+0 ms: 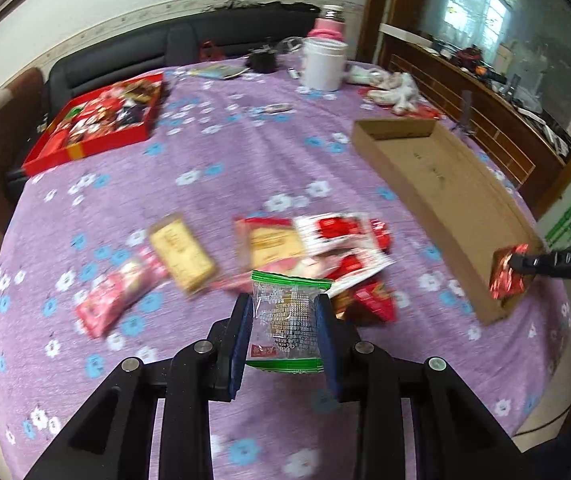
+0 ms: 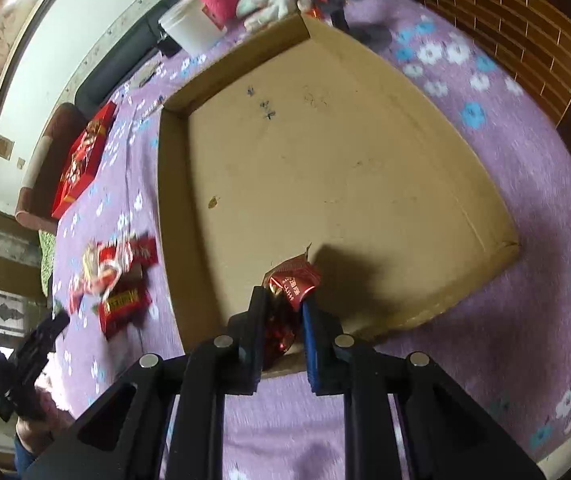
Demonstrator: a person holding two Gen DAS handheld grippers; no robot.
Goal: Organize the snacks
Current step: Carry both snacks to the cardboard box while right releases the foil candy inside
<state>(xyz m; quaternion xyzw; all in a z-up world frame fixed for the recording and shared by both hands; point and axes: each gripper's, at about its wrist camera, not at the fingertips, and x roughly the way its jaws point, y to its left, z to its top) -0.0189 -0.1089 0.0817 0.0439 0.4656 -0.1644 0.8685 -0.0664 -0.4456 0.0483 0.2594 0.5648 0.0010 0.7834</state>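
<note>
Now | purple floral tablecloth [image 1: 245,152] | left tool [image 1: 285,316] clamps green-edged packet [image 1: 285,320] | right tool [image 2: 285,300] clamps red foil snack [image 2: 291,280]

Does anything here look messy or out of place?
Yes. Several snack packets lie in a loose overlapping heap on the purple tablecloth, while the cardboard tray is bare inside. Nothing looks spilled or damaged.

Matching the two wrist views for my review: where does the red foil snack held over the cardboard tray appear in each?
Left wrist view: red foil snack at far right, in the right gripper, at the cardboard tray's near end.
Right wrist view: bottom centre, pinched by the right gripper, over the tray's near edge.
Shared landmark: the white cup.
</note>
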